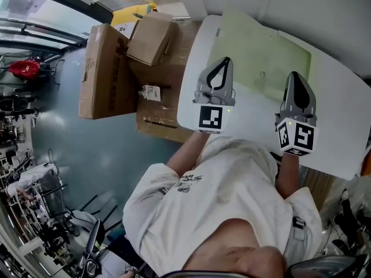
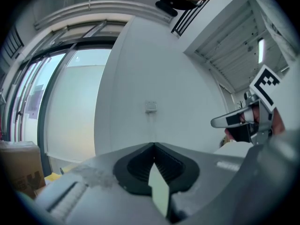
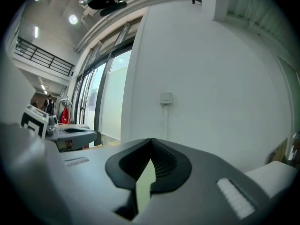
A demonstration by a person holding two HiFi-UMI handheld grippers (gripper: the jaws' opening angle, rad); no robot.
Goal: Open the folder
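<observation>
Pale green flat folder [image 1: 264,54] lies closed on the white counter [image 1: 339,129], upper middle of the head view, its near long edge just past the claw tips. A small round mark sits near that edge, possibly a snap fastener; too small to be sure.

Left claw [image 1: 224,61]: clenched, tips meeting, nothing pinched. Right claw [image 1: 294,74]: likewise clenched and empty. Each gripper view shows its tips closed to a point [image 2: 153,144] [image 3: 151,139], aimed at a plain wall rather than the counter. A pale green strip [image 2: 158,191] shows in the slot behind the tips, probably the folder seen below, not gripped. Both claws look to be held clear above the folder, side by side.

Brown cardboard boxes [image 1: 107,68] stand off the counter's edge, upper left of the head view.

Handling judgement: the folder looks thin, light and bendy, with a smooth skin, and is likely to skate on the slick counter if pushed. It lies flush, so there is little lip to get under. Best purchase: the free edge of the top cover, one claw pinning the lower leaf while the other nips and lifts the upper. Which edge is the spine I cannot tell. If the mark is a snap, it needs popping first.
</observation>
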